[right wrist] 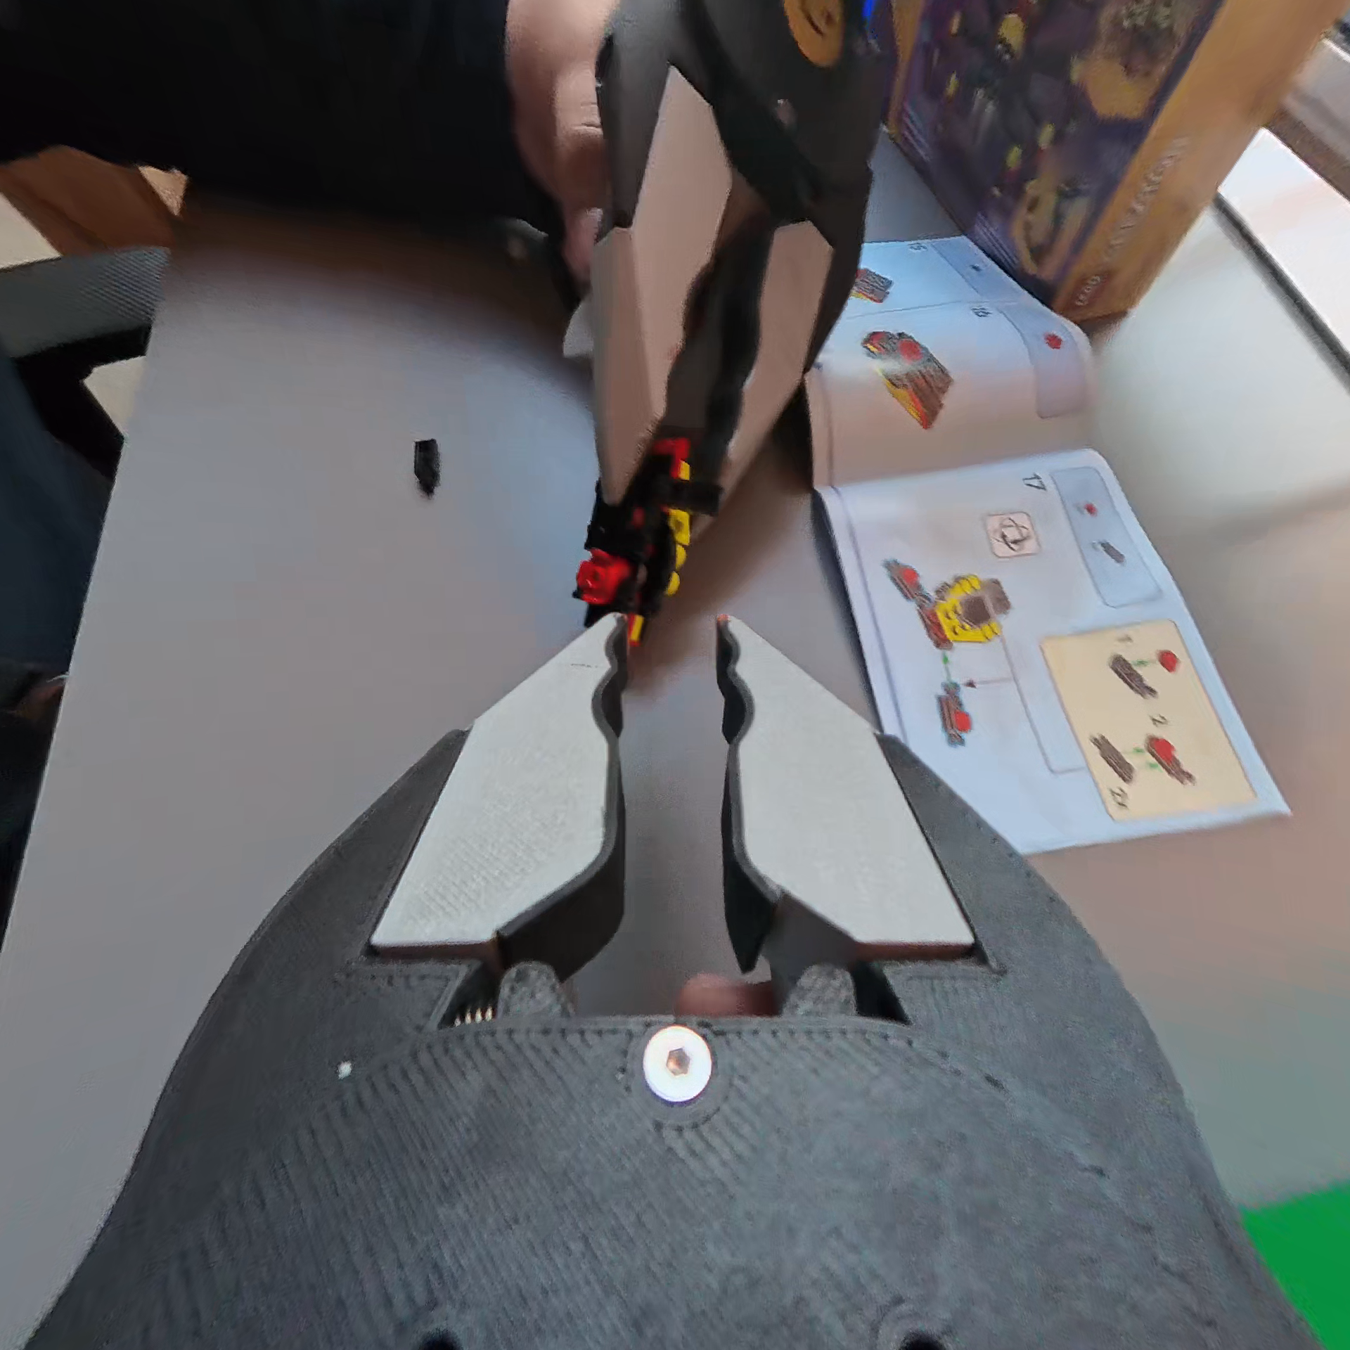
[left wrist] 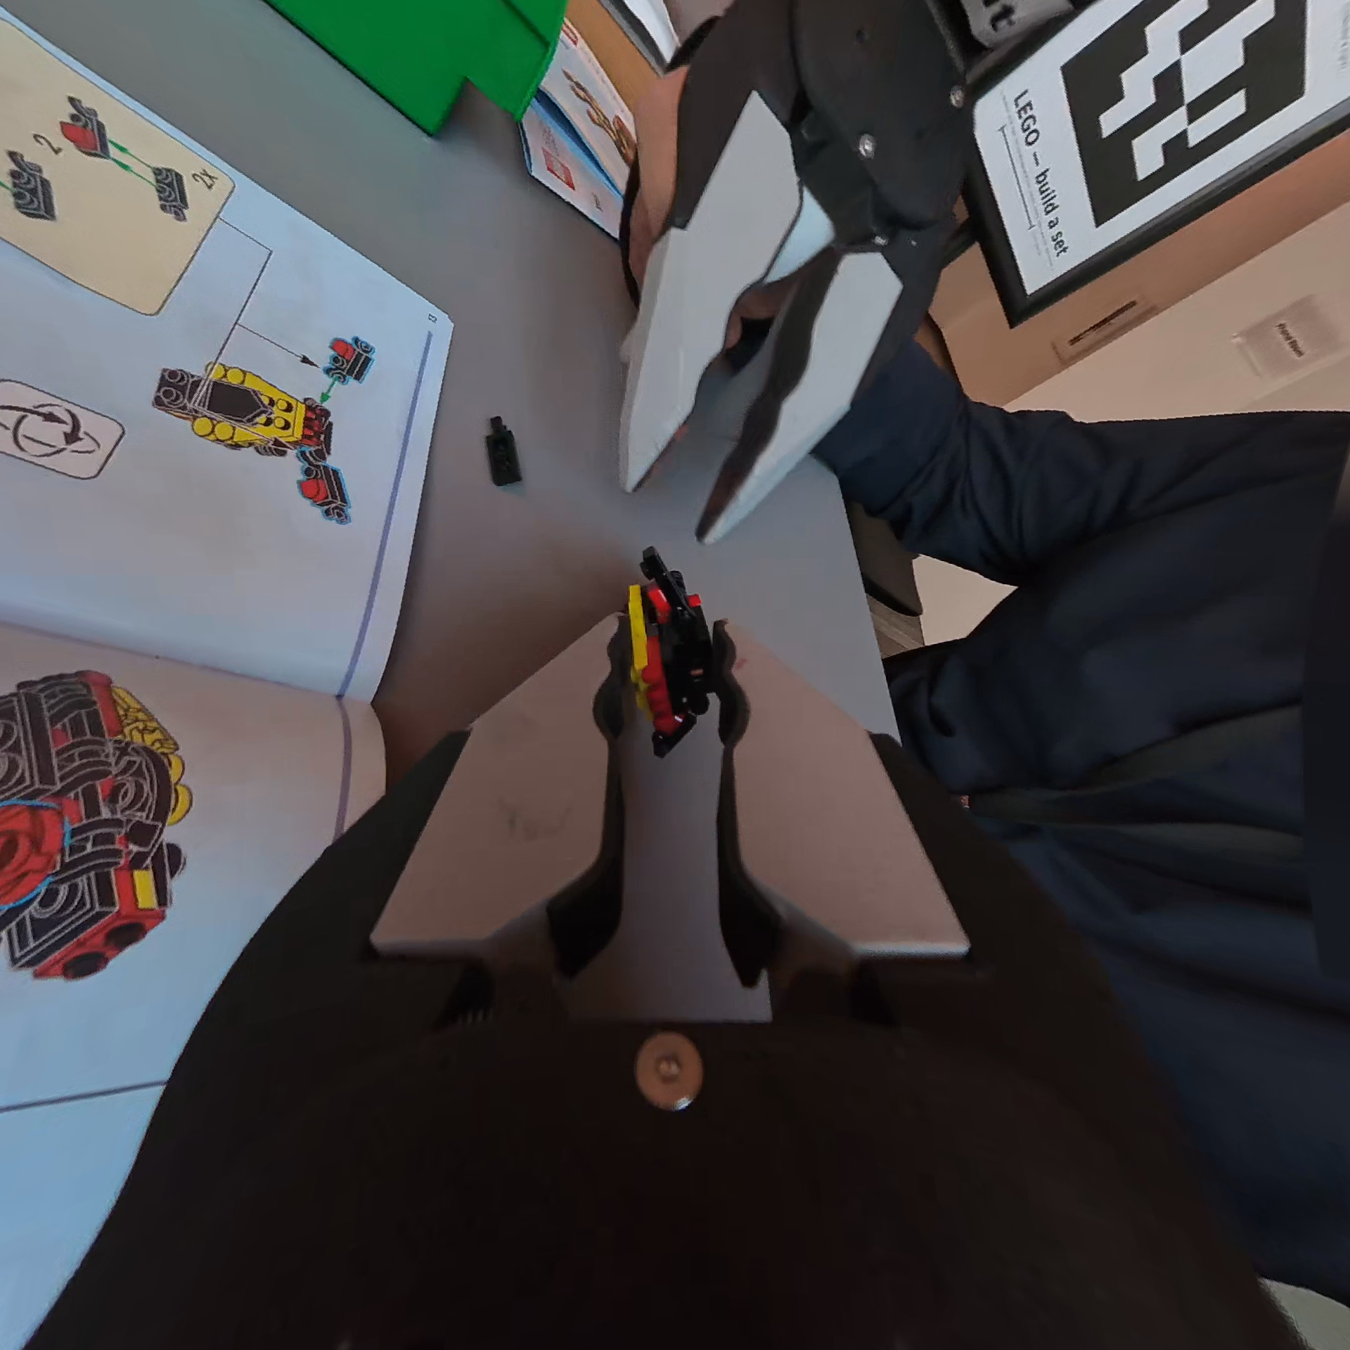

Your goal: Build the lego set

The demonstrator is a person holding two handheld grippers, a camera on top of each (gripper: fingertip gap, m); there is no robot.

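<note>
My left gripper (left wrist: pixel 668 628) is shut on a small black, red and yellow lego model (left wrist: pixel 670 657) and holds it above the grey table (left wrist: pixel 511 570). The model also shows in the right wrist view (right wrist: pixel 643 533), gripped by the left gripper (right wrist: pixel 657 467) coming from the top. My right gripper (right wrist: pixel 670 632) is open and empty, its tips just below the model. It shows in the left wrist view (left wrist: pixel 679 504) just beyond the model. A loose black lego piece (left wrist: pixel 502 453) lies on the table, also seen in the right wrist view (right wrist: pixel 426 464).
An open instruction booklet (left wrist: pixel 219 475) lies left of the model, seen also in the right wrist view (right wrist: pixel 1052 657). A green bin (left wrist: pixel 431 51) and a set box (left wrist: pixel 584 139) stand beyond. A purple set box (right wrist: pixel 1081 139) stands by the booklet. A framed sign (left wrist: pixel 1169 139) and the person's dark sleeve (left wrist: pixel 1059 511) are on the right. My left and right fingertips are right by each other.
</note>
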